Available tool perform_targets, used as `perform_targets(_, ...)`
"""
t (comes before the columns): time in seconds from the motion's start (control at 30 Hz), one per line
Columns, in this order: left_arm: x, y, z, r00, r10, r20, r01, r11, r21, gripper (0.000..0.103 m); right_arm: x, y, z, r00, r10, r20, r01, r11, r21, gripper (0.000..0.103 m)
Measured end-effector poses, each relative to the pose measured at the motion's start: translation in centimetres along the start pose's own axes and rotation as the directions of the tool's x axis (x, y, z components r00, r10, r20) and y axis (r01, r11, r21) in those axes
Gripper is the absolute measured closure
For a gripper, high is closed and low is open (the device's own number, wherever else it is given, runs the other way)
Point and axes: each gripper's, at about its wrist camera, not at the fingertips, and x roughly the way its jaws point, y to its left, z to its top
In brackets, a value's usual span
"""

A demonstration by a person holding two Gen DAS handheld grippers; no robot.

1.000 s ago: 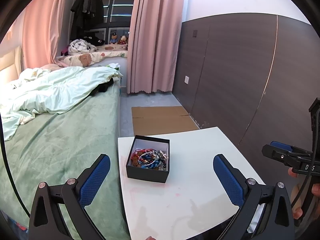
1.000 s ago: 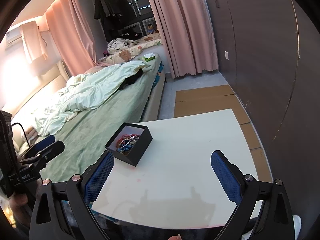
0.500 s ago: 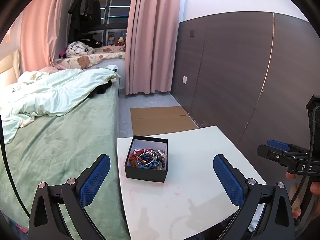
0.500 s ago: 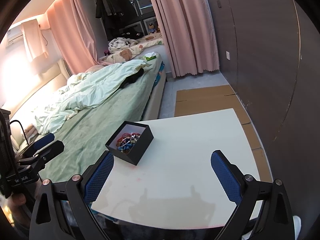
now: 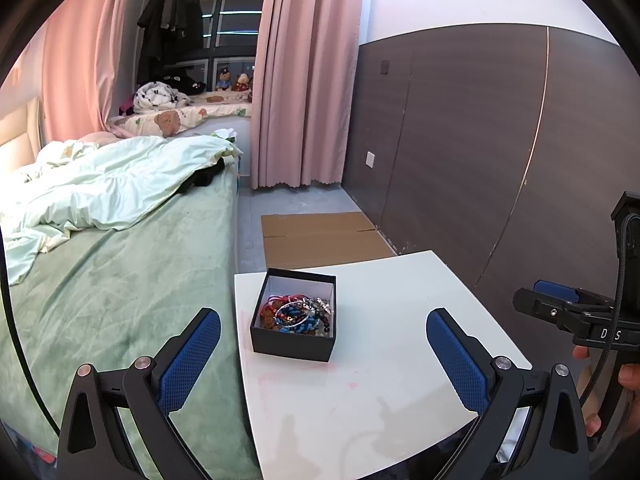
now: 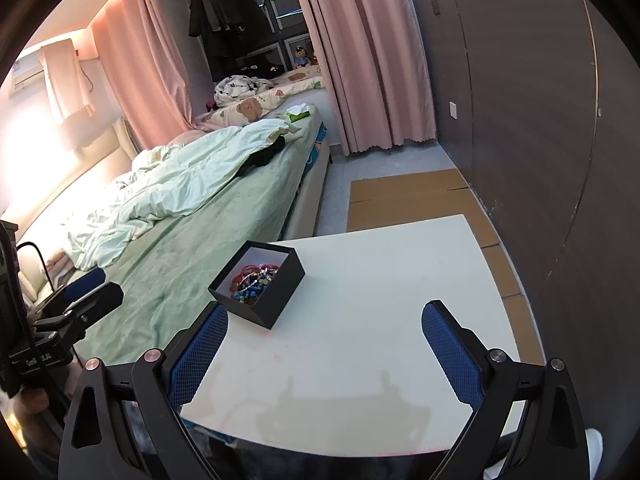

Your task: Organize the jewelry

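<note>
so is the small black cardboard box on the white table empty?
No. The black cardboard box, lidless, holds a tangle of bracelets and beads.

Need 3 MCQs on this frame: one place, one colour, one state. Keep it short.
1. Where does the box stand?
A. on the bed
B. on the table, near the edge beside the bed
C. on the floor cardboard

2. What colour are the finger pads?
A. blue
B. red
C. grey

3. How are the two grippers?
A. both shut on jewelry
B. left shut, right open
C. both open, holding nothing

Key: 1 B, the box sits on the white top close to the bed side. 2 A, the pads in both wrist views are blue. 3 C, the left gripper and right gripper have fingers spread wide, and the jewelry lies in the box.
</note>
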Motion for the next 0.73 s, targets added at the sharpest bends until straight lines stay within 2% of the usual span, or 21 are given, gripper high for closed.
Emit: perform_targets(0.73, 0.1, -0.8, -0.6, 1.0, 0.008, 0.021, -0.009, 1.0, 0.025, 0.0, 0.7, -0.6, 0.0, 0.999, -0.031, -0.006, 0.031, 0.999, 0.036, 0.005)
